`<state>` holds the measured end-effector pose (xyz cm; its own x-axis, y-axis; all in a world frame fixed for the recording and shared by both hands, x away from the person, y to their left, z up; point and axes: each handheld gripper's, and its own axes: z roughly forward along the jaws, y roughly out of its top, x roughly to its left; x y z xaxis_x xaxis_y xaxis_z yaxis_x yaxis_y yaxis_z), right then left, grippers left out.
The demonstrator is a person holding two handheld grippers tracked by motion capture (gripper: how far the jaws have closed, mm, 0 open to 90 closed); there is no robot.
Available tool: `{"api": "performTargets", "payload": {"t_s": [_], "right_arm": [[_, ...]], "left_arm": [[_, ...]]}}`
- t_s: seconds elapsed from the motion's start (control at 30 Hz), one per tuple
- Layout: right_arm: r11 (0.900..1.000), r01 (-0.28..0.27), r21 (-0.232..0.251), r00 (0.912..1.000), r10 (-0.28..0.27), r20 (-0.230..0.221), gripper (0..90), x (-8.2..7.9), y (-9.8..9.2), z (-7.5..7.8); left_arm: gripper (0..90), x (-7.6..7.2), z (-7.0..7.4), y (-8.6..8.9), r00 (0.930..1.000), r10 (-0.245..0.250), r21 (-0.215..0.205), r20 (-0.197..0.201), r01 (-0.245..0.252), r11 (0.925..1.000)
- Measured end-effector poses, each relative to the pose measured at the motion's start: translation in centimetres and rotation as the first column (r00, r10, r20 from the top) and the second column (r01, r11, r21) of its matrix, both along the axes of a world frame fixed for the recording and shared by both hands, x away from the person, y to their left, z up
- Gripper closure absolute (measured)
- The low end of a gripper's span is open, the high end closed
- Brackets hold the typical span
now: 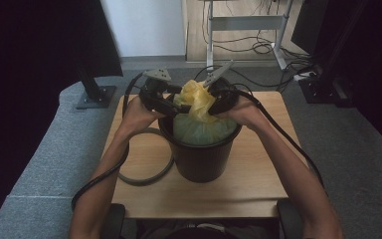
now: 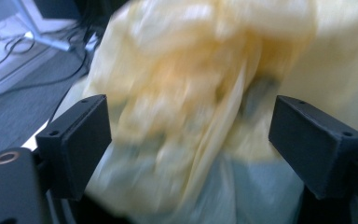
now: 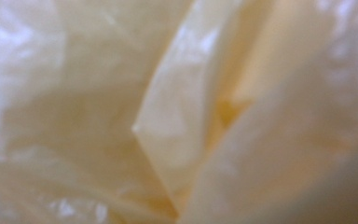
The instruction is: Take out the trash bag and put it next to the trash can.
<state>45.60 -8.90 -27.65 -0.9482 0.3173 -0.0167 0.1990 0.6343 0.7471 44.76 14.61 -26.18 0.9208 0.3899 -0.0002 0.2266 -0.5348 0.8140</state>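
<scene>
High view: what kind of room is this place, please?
Probably an office or lab-like workroom, not a home kitchen. A small wooden table stands on grey carpet; behind it is a desk frame with loose cables, and monitor stands sit at the sides.

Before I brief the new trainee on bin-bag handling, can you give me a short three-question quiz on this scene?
1. True or false: the yellow bag sits in a black bin.
2. In the left gripper view, how do the left gripper jaws stand? A) pinched flat on the bag B) wide apart, with the bag between them C) holding the grey ring
3. What lies on the wooden table beside the bin, at its left in the high view?

Key: 1 true; 2 B; 3 a grey ring.
</scene>
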Motion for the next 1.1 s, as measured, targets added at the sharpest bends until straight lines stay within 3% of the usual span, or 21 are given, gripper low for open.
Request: {"api": "performTargets", "payload": {"t_s": [0.2, 0.43, 0.8, 1.1], "right_arm": [[1.0, 0.005, 0.007, 1.0, -0.005, -0.001, 75.5, 0.2, -0.6, 1.0], [1.0, 0.013, 0.014, 0.9999, -0.013, 0.007, 75.4, 0.0, -1.2, 2.5], [0.999, 0.039, 0.032, 0.9991, -0.04, 0.013, 75.3, 0.0, -2.4, 4.7], [0.996, 0.069, 0.048, 0.997, -0.071, 0.03, 75.3, -0.1, -3.6, 6.9]], "left_arm": [[0.0, 0.2, -0.3, 1.8, 0.9987, 0.048, 0.005, -0.016, -0.048, 0.9988], [0.0, 0.0, -1.3, 4.0, 0.9973, 0.07, -0.007, -0.024, -0.07, 0.9975], [0.0, -0.8, -2.8, 7.4, 0.9929, 0.118, 0.01, -0.018, -0.117, 0.993], [0.0, -1.4, -4.0, 8.7, 0.9907, 0.134, 0.039, -0.025, -0.133, 0.9904]]}}
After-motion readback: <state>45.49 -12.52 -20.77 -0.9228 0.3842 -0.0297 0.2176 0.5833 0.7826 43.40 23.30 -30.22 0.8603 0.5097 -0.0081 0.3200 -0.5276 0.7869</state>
